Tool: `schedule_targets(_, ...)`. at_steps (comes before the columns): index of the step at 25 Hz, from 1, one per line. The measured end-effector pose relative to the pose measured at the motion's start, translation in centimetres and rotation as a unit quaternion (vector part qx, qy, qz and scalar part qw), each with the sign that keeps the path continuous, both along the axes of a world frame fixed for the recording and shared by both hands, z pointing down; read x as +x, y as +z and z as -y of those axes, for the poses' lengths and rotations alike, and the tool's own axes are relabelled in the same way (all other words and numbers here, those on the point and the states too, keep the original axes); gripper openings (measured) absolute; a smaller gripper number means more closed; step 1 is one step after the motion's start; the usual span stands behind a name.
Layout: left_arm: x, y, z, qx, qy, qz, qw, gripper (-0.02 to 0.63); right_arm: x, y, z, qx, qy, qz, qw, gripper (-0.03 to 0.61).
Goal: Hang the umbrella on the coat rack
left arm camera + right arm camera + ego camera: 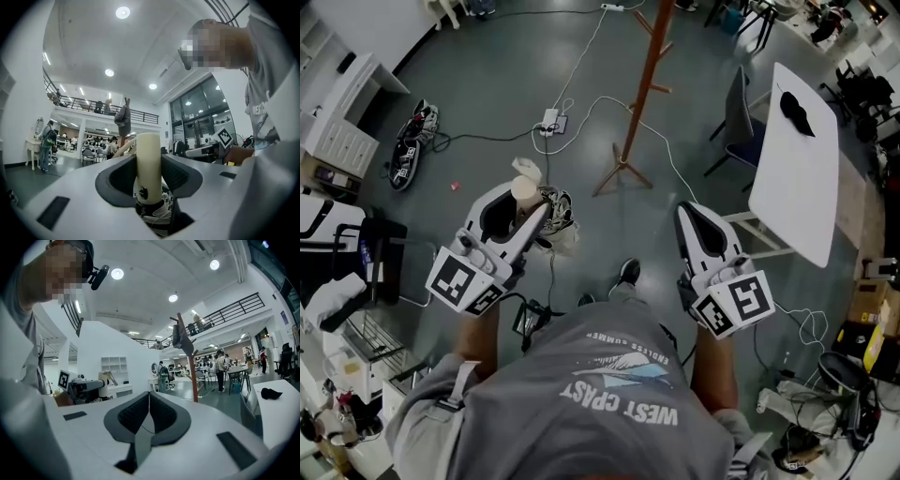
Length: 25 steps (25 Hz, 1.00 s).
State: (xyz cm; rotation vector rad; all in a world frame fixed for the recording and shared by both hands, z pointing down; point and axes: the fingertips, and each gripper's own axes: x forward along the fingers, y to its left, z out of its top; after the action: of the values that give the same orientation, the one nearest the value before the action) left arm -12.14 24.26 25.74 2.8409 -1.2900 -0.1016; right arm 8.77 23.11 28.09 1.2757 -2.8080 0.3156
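My left gripper (521, 201) is shut on the cream handle (525, 190) of a folded umbrella, whose striped fabric (560, 214) bunches below the jaws. In the left gripper view the handle (148, 164) stands upright between the dark pads of that gripper (148, 174). My right gripper (690, 212) is shut with nothing in it, and in its own view its pads meet (149, 399). The brown wooden coat rack (648, 84) stands on the floor ahead, well beyond both grippers. The right gripper view shows the coat rack (191, 369) with a dark garment hanging on it.
A white table (797, 173) with a black object (797, 111) stands to the right, with a dark chair (739, 117) beside it. A power strip (550, 121) and cables lie on the floor near the rack's base. Shoes (413, 141) and white shelving (337, 112) are at the left.
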Motion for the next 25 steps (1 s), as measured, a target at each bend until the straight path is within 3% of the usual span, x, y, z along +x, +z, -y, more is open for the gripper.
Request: schedule_targets(25,3.7,0.7,12.2,-0.008,-0.115,0.016,0.9932,0.173,3.8,1.9,15.5,-0.024,-0.096,0.016,0.995,0.031)
